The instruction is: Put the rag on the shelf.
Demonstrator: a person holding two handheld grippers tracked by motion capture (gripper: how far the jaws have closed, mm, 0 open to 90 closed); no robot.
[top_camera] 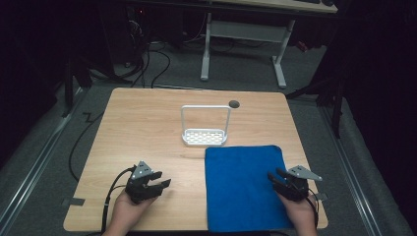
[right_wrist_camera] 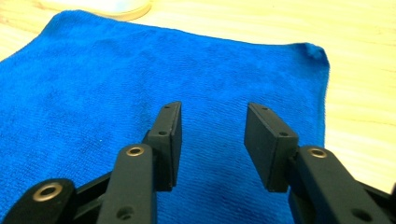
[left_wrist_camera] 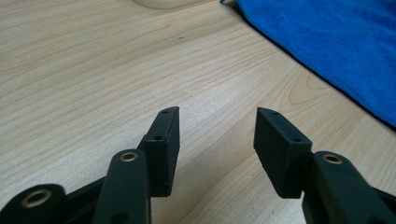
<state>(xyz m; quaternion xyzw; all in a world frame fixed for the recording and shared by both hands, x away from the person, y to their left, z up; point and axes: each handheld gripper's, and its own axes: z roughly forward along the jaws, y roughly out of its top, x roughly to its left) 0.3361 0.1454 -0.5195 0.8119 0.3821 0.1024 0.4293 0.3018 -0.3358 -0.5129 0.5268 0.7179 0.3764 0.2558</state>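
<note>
White rack [top_camera: 205, 129] cut off at top edge of gripper views. Left gripper [top_camera: 156, 184], right gripper [top_camera: 276, 176]: jaws apart, empty.

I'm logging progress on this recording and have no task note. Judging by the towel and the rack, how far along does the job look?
Nothing looks started. The blue towel lies flat and unfolded on the table, just in front of the white rack, which has nothing hung on it. Nothing is in hand: the left gripper is open above bare wood, and the right gripper is open over the towel's right edge. Any handling of the towel is still ahead.
</note>
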